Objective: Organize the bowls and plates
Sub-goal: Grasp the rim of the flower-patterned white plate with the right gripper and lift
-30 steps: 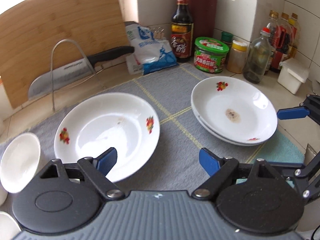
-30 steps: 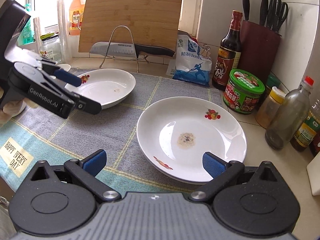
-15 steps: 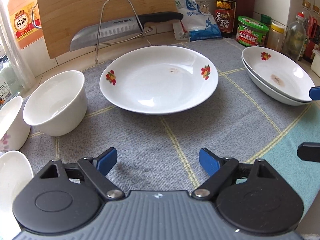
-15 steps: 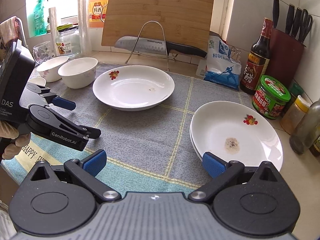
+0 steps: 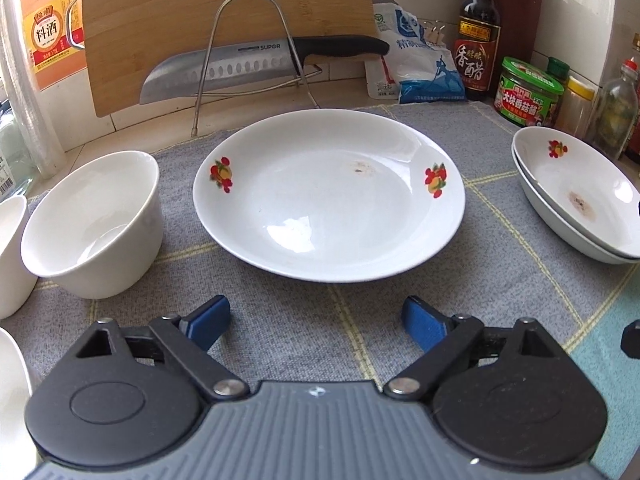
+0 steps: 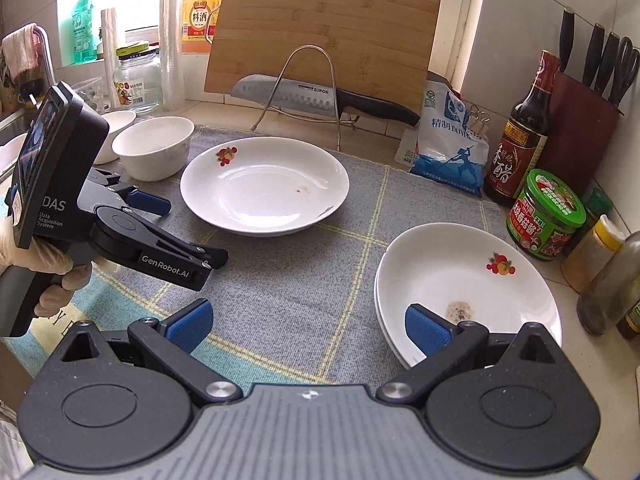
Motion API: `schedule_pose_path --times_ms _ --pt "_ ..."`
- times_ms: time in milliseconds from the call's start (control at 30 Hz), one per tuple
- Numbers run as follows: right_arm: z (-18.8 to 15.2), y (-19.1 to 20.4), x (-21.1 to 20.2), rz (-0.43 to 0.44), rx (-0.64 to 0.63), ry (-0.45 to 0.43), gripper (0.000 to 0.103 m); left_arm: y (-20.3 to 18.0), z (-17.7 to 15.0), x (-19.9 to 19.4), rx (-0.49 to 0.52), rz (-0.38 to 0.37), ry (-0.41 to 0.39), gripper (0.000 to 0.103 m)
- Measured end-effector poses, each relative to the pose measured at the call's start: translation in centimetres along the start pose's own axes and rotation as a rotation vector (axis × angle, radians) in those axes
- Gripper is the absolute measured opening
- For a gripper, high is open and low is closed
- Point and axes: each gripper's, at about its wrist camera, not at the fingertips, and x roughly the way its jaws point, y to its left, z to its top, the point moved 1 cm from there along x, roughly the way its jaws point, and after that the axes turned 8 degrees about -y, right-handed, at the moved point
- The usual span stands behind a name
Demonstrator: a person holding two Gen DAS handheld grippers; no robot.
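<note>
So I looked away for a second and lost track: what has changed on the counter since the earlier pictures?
Only the hand-held grippers moved. The left hand-held gripper swung from between the plates to face the single plate, sinking toward the mat; its jaws are opening, with nothing between them. The right hand-held gripper backed off, open and empty. The single plate, stacked plates and bowl stayed put.

bare grey mat (image 5: 304, 320) before lone plate (image 5: 328, 196), bowl (image 5: 92, 224) left, stacked plates (image 5: 580, 204) right
</note>
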Motion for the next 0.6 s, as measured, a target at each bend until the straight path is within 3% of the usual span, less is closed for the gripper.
schedule_pose_path --times_ms 233,600 --pt "1.6 -1.3 2.2 0.063 -0.046 -0.002 0.103 0.0 0.2 0.9 -0.027 0.022 -0.013 0.103" --pt "5.4 -3.3 7.1 0.18 -0.15 0.015 0.103 -0.1 0.9 1.7 -0.046 0.04 -0.023 0.103"
